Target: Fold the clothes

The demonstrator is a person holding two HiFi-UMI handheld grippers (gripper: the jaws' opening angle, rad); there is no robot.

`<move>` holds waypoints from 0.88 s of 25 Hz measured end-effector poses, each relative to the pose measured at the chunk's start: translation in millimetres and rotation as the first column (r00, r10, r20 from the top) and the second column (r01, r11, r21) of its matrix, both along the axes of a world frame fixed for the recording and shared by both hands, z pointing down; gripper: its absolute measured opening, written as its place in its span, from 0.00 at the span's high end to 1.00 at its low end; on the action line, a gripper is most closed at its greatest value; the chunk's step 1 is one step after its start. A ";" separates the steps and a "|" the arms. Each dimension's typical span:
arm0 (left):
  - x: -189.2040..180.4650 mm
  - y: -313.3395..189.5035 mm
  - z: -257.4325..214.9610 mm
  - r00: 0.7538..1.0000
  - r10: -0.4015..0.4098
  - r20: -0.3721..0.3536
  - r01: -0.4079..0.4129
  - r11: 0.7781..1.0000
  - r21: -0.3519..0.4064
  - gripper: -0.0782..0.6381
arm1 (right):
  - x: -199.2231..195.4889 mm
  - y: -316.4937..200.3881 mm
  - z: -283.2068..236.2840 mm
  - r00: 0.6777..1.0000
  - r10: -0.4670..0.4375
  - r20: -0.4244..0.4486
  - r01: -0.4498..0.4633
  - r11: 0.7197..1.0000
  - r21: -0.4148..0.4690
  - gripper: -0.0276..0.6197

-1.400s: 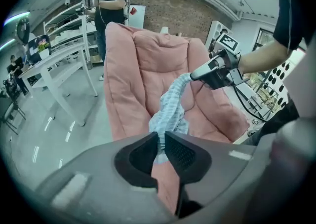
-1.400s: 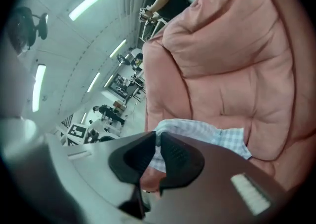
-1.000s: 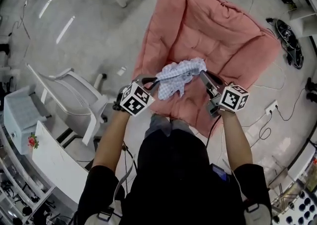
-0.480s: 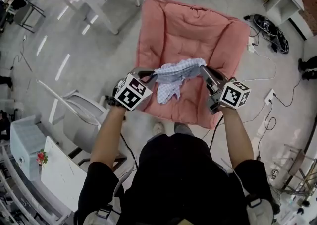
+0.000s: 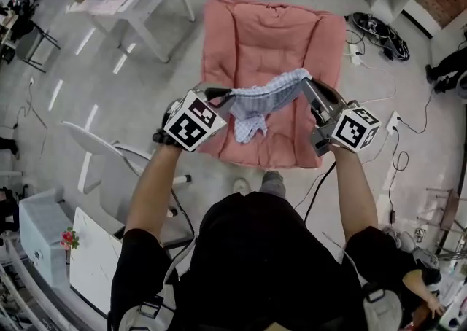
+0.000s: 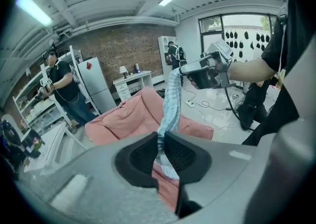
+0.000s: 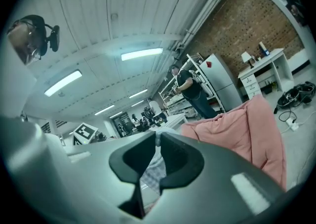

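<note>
The left gripper (image 5: pixel 221 95) and the right gripper (image 5: pixel 306 83) each have their jaws closed on one end of a light blue checked cloth garment (image 5: pixel 264 96). The garment hangs stretched between them in the air, above a pink quilted mat (image 5: pixel 248 23) on the floor. A loose part droops nearer the left gripper.

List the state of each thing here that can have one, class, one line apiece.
checked cloth: bunched, held up and stretched between both tools.
left tool: shut on the checked cloth.
right tool: shut on the checked cloth.
pink cushion: spread flat on the floor, rumpled.
</note>
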State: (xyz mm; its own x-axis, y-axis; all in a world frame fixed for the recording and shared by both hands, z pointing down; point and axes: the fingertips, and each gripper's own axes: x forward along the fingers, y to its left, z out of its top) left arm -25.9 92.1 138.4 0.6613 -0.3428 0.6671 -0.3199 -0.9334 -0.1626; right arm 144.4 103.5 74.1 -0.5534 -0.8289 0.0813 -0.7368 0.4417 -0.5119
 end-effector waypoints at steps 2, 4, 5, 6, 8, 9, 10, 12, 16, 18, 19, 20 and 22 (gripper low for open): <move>-0.1 9.1 -13.0 1.000 0.023 -0.009 -0.023 1.000 0.021 0.82 | -1.4 16.4 -14.8 1.000 0.024 -0.004 -0.024 0.999 0.037 0.90; 2.3 17.9 -22.3 0.999 0.043 -0.021 -0.043 0.999 0.029 0.82 | -0.4 30.4 -27.2 0.999 0.052 -0.010 -0.051 0.996 0.069 0.90; 4.5 22.0 -24.7 0.998 0.054 -0.029 -0.053 0.998 0.028 0.82 | 1.1 36.9 -31.3 0.998 0.067 -0.016 -0.065 0.995 0.081 0.90; 7.0 25.4 -25.7 0.997 0.065 -0.036 -0.064 0.998 0.027 0.82 | 3.0 43.3 -34.0 0.996 0.080 -0.025 -0.078 0.993 0.091 0.90; 12.4 29.0 -27.2 0.995 0.083 -0.047 -0.082 0.996 0.030 0.82 | 5.9 55.6 -37.7 0.993 0.105 -0.052 -0.099 0.990 0.104 0.90; 15.1 29.3 -28.9 0.995 0.089 -0.053 -0.088 0.996 0.035 0.82 | 6.7 61.2 -39.7 0.991 0.116 -0.065 -0.108 0.988 0.109 0.90; 18.1 29.2 -31.1 0.994 0.095 -0.060 -0.092 0.995 0.039 0.82 | 8.1 66.1 -41.7 0.989 0.127 -0.075 -0.118 0.986 0.114 0.90; 24.9 29.0 -36.8 0.992 0.106 -0.074 -0.103 0.994 0.038 0.82 | 13.5 72.5 -46.1 0.985 0.149 -0.085 -0.137 0.982 0.128 0.90; 35.6 28.4 -53.9 0.989 0.135 -0.066 -0.131 0.989 0.063 0.82 | 26.4 70.5 -59.6 0.981 0.176 -0.086 -0.163 0.976 0.143 0.90; 39.0 26.2 -64.0 0.987 0.147 -0.061 -0.142 0.987 0.077 0.82 | 30.9 62.1 -69.2 0.979 0.183 -0.088 -0.168 0.973 0.159 0.90; 39.9 25.1 -67.9 0.987 0.150 -0.057 -0.145 0.986 0.083 0.82 | 32.1 58.4 -74.1 0.978 0.187 -0.088 -0.171 0.971 0.166 0.90; 40.6 24.3 -70.9 0.987 0.150 -0.051 -0.146 0.986 0.085 0.82 | 33.5 55.6 -78.0 0.978 0.190 -0.090 -0.173 0.970 0.172 0.90; 42.0 23.4 -75.9 0.988 0.146 -0.040 -0.143 0.986 0.085 0.82 | 36.8 50.0 -84.4 0.978 0.187 -0.093 -0.168 0.969 0.180 0.90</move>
